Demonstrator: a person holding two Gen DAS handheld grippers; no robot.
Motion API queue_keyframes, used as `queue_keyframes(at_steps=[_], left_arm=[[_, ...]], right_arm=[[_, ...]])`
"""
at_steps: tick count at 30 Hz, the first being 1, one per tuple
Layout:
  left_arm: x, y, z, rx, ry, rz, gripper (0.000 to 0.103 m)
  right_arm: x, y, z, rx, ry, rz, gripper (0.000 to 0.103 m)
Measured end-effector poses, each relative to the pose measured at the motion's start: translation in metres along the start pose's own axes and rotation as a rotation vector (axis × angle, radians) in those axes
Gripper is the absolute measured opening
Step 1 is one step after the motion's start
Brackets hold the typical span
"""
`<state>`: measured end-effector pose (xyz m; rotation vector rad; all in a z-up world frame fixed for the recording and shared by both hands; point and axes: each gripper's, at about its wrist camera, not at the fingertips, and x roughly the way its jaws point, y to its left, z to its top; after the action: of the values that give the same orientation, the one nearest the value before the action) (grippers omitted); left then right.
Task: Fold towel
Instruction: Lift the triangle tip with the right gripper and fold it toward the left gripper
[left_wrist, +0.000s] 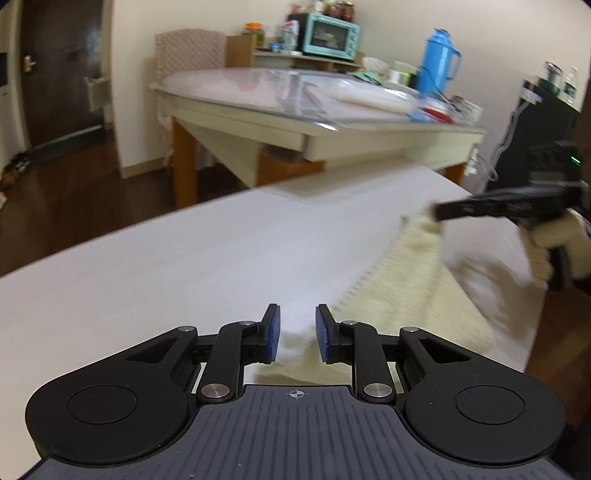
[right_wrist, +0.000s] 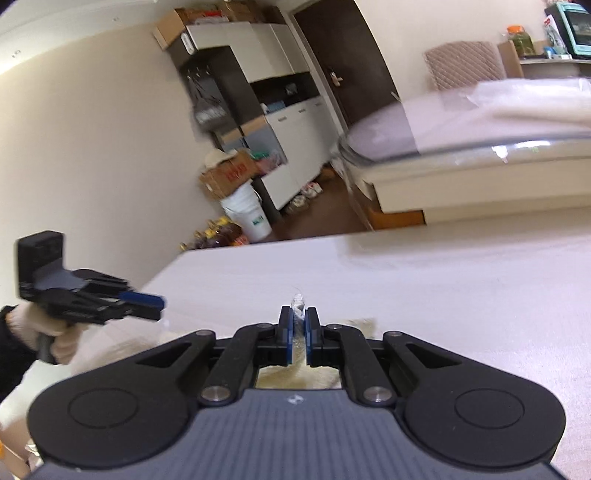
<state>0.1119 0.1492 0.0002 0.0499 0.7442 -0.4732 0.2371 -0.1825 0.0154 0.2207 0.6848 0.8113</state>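
Note:
A cream towel (left_wrist: 406, 280) lies on the white table (left_wrist: 166, 266) at the right, one corner raised off the surface. My right gripper (left_wrist: 437, 213), held by a gloved hand, is shut on that corner. In the right wrist view its jaws (right_wrist: 299, 325) are closed, with a tuft of towel poking out at the tips and more towel (right_wrist: 295, 376) below. My left gripper (left_wrist: 298, 328) hovers over the towel's near edge. Its blue pads (left_wrist: 272, 334) stand apart and nothing is pinched between them. The left gripper (right_wrist: 157, 306) also shows side-on at the left of the right wrist view.
Beyond the white table stands a glass-topped dining table (left_wrist: 295, 122) with a blue thermos (left_wrist: 437, 59) and clutter. A teal oven (left_wrist: 332, 35) sits on a shelf behind. A white bucket (right_wrist: 251, 218) and cardboard boxes (right_wrist: 229, 173) stand by the wall cabinets.

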Motion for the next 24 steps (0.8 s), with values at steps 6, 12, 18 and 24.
queue_keyframes(at_steps=[6, 12, 18, 24], left_arm=[[-0.001, -0.003, -0.008, -0.038, -0.024, -0.001, 0.024], [-0.006, -0.01, -0.015, -0.025, -0.037, 0.006, 0.025], [0.009, -0.013, -0.017, -0.003, -0.011, 0.054, 0.025], [0.023, -0.013, -0.017, 0.033, 0.009, 0.133, 0.038]], right_arm=[[0.011, 0.001, -0.005, -0.073, 0.001, -0.121, 0.017], [-0.005, 0.022, -0.017, -0.1, -0.048, -0.073, 0.019], [0.01, 0.054, -0.036, -0.256, 0.069, 0.008, 0.023], [0.018, 0.054, -0.041, -0.318, 0.119, -0.1, 0.022]])
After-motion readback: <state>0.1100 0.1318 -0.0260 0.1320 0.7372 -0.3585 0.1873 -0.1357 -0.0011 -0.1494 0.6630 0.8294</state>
